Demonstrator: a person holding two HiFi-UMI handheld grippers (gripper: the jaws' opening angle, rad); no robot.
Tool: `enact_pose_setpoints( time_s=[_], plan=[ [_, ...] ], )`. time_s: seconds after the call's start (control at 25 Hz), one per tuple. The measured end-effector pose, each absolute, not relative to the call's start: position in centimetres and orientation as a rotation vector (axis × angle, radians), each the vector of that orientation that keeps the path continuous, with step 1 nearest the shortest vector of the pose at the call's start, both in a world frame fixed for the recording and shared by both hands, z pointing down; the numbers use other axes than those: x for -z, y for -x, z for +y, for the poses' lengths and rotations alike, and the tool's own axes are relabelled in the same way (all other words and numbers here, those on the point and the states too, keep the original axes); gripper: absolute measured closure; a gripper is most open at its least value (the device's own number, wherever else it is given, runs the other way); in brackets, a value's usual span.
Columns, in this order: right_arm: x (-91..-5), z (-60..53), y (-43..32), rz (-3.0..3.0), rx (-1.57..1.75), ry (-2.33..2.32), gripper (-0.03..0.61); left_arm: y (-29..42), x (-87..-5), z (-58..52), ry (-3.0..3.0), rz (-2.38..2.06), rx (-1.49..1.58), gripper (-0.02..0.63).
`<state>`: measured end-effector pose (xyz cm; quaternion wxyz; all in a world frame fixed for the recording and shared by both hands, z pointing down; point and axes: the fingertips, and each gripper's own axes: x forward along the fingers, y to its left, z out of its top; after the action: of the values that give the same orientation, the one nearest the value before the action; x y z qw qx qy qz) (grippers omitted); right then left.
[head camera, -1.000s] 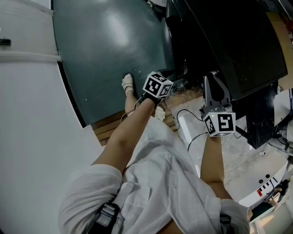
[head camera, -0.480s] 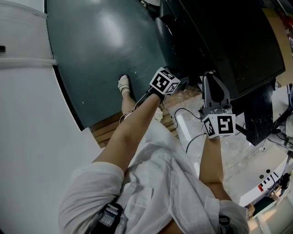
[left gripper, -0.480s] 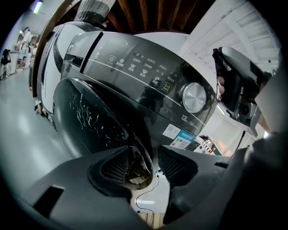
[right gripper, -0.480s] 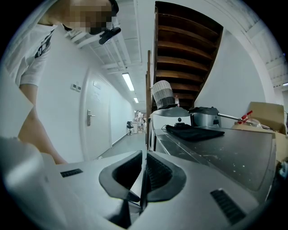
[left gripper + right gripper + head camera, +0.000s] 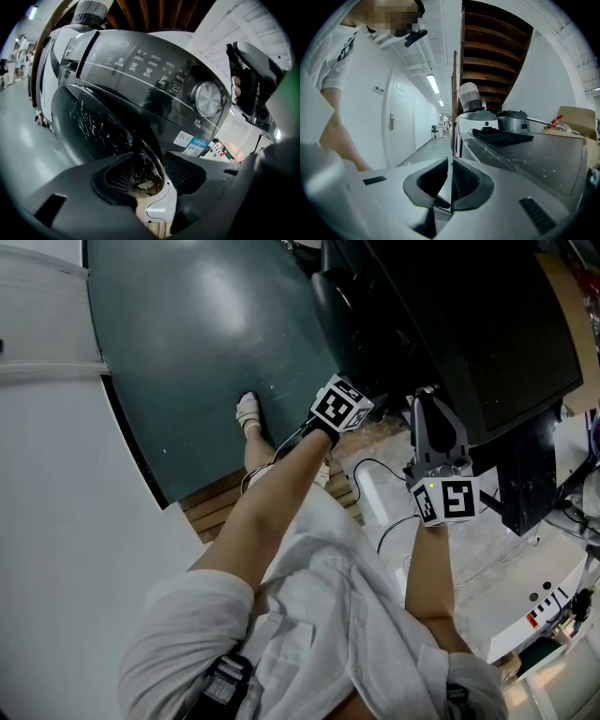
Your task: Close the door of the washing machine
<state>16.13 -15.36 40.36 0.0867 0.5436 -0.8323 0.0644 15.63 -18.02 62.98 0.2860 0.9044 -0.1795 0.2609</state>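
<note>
The left gripper (image 5: 153, 174) has shifted closer to the washing machine (image 5: 154, 70). Its jaws, just closing, stand apart around the rim of the door (image 5: 89, 122). The drum's inside is hidden. The right gripper (image 5: 450, 176) is clenched and empty.

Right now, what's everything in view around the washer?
washer: one, dark, straight ahead
door: one, dark, washer front
knob: one, silver, washer panel
cloth: one, black, on dark top
pot: one, silver, behind cloth
hose: one, grey, left of pot
box: one, brown, far right
shoes: two, white, by door
left tongs: one, grey, open, just been closing, door edge between
right tongs: one, grey, shut, empty, right of left tongs
</note>
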Motion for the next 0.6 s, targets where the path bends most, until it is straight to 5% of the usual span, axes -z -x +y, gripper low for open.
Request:
enact_pose_setpoints(
  time_s=[0.6],
  plan=[
    [-41.34,-15.56,-16.51,-2.479,-0.199,-1.594,0.544,-15.95,-63.35,-18.83,-2.359,-0.578,-0.702,0.434]
  ],
)
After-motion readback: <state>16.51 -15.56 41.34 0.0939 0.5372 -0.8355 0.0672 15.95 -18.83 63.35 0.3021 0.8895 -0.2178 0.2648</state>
